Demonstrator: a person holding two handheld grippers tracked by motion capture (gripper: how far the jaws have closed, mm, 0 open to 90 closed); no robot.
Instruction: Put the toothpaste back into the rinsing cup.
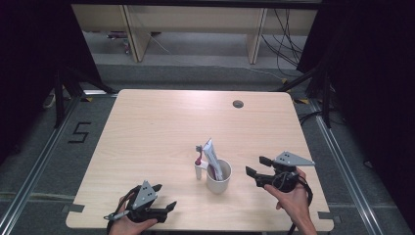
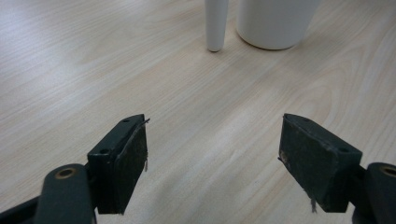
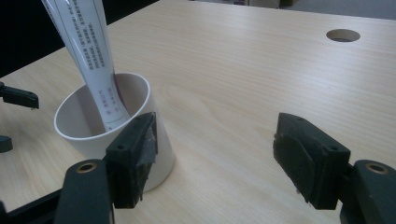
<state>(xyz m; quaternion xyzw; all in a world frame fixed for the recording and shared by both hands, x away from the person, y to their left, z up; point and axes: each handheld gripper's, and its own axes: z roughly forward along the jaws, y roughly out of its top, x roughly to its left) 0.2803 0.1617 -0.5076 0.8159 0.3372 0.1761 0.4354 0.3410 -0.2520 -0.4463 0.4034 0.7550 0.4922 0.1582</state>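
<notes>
One toothbrush (image 1: 198, 155), seemingly, behind cup (image 1: 218, 182), tube (image 3: 91, 56).

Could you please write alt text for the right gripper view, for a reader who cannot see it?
A white plastic cup stands on a light wooden table, holding a white printed tube that leans up and out of it. The right gripper is open beside the cup, one black jaw in front of its wall. A round hole marks the table's far side.
</notes>
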